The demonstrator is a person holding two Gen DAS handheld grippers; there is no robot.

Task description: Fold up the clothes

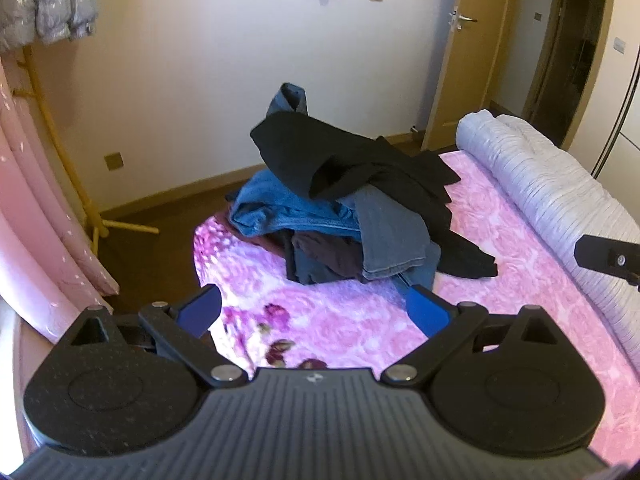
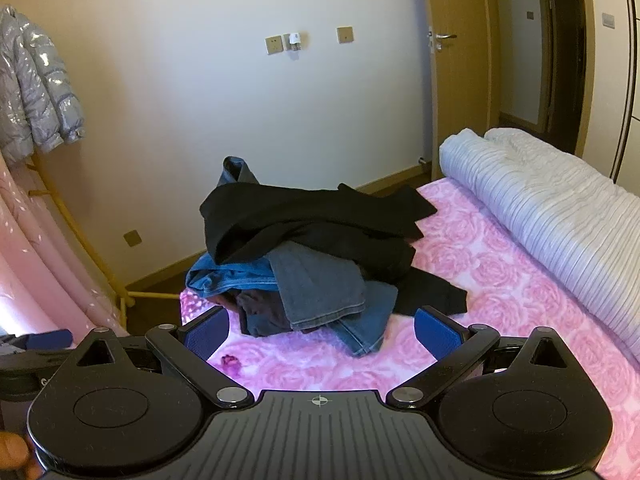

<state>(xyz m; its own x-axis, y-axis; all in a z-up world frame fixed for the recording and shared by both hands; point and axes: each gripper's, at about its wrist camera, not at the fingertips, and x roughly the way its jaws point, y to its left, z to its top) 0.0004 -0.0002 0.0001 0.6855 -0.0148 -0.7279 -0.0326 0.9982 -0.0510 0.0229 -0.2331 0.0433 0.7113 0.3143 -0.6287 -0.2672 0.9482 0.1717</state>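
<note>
Cream walls, a wooden door (image 1: 456, 60) and pink curtains (image 1: 36, 200) frame the left wrist view, with silver puffer jackets (image 1: 48, 0) hanging at the upper left. A bed with a pink floral bedspread (image 1: 320, 320) fills the lower half. A pile of clothes (image 1: 344, 208) sits at the far corner of the bed: a black garment (image 1: 320, 156) on top, blue jeans (image 1: 384, 236) draped beneath it. The left gripper (image 1: 316, 312) has its jaws spread wide with nothing between them; the pile lies just beyond the blue pads, apart from them. A rolled pale striped quilt (image 1: 560, 200) lies along the right side of the bed. Part of the right gripper (image 1: 608, 258) shows at the right edge.

From the right wrist view, the same pile of clothes (image 2: 312, 260) sits ahead on the bedspread (image 2: 520, 300). The right gripper (image 2: 324, 336) also stands wide and empty, the pile's near edge reaching close to the gap between the pads. The left gripper (image 2: 36, 344) shows at the left edge. No readable writing appears in either view.
</note>
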